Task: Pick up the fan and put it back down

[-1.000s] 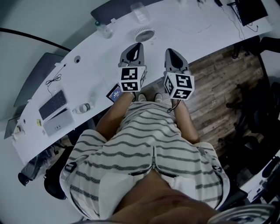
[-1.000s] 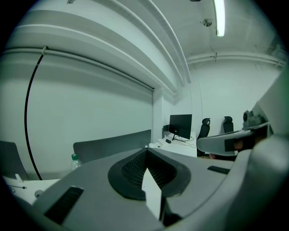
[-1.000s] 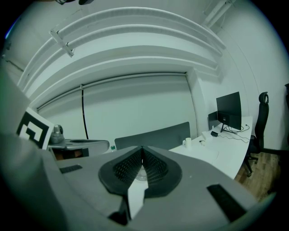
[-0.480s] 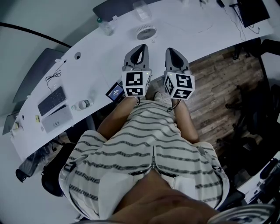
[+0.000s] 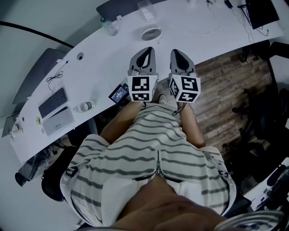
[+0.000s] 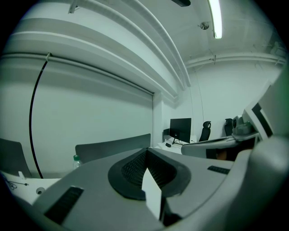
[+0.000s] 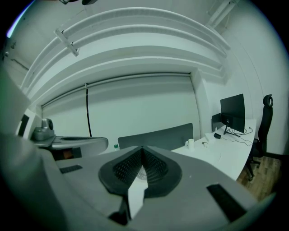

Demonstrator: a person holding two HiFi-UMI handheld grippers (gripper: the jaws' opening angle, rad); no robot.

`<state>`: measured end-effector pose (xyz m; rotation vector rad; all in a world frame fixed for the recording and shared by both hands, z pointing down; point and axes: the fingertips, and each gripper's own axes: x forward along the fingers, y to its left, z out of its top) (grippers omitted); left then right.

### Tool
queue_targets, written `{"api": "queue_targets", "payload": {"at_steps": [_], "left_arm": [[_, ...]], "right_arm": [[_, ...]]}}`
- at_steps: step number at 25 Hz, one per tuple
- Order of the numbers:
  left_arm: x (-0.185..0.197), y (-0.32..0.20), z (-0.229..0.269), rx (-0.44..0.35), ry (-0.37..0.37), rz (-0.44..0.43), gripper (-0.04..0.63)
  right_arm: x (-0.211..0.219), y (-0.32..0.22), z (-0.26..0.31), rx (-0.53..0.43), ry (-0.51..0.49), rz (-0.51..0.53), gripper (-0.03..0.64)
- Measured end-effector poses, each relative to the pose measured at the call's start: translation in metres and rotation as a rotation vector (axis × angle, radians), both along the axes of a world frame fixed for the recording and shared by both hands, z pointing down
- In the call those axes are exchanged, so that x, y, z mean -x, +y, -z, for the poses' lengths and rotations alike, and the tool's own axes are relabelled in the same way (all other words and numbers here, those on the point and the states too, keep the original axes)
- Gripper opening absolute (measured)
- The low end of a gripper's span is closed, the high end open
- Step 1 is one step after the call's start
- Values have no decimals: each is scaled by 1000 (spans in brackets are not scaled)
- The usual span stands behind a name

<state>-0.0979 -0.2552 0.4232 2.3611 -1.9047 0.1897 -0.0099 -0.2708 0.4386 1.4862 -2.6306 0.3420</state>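
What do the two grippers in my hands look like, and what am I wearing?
The left gripper and right gripper match. Each is a light grey shell tapering to a point, with dark ribbed pads lining the fingers. Each carries a white cube with black square markers: the left cube and the right cube. You're wearing a white top with dark horizontal stripes.

Worktop (image 5: 104, 58) stock: one fan (image 5: 150, 32), two bottles (image 5: 107, 27) (image 5: 84, 107), one keyboard (image 5: 53, 103), one monitor (image 5: 262, 11). Grippers, two: left gripper (image 5: 145, 48), right gripper (image 5: 175, 52).
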Motion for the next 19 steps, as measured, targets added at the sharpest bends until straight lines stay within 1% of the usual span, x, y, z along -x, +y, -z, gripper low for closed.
{"api": "queue_targets", "payload": {"at_steps": [19], "left_arm": [[1,4,1,2,-2,15,6]], "right_arm": [[8,4,1,-10,-1,24,11]]}}
